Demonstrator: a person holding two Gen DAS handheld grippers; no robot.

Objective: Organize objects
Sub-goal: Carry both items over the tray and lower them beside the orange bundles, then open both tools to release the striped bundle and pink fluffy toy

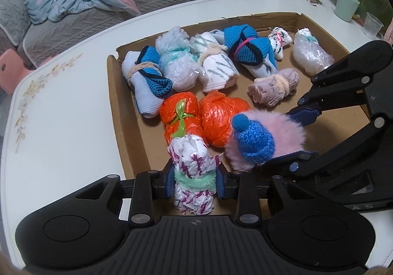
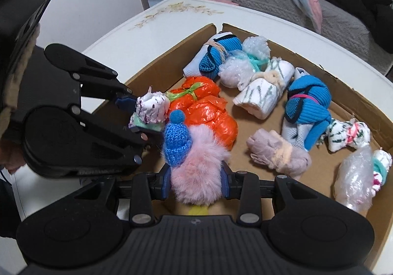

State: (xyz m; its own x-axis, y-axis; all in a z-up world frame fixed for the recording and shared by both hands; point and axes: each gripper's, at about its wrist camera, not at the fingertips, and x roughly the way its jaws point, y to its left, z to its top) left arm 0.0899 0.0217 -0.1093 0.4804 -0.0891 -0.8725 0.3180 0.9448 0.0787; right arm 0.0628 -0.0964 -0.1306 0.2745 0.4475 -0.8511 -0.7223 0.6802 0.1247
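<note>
Shallow cardboard tray [image 1: 127, 108] on white table [image 1: 61, 108], holding tied bundles grouped by kind, like beside like: two orange plastic bundles [image 1: 181, 120] touching at the near left; blue-and-grey knit rolls [image 1: 147, 81], bubble-wrap bundles [image 1: 175, 61] and striped white rolls [image 1: 216, 66] ranked along the far side; one mauve roll [image 1: 273, 87] apart in the middle. Left claw [image 1: 195, 183]: clenched on a white purple-flecked bundle with green band [image 1: 191, 159], gripped at the band (likely the firmest waist), held at the tray's near edge just beside the orange pair. Right claw [image 2: 196, 183]: clenched on a pink fluffy ball wearing a blue knit cap [image 2: 191, 159], over the tray's near floor against the orange bundles. Both items appear bound for the open near row; neither is set down yet.
</note>
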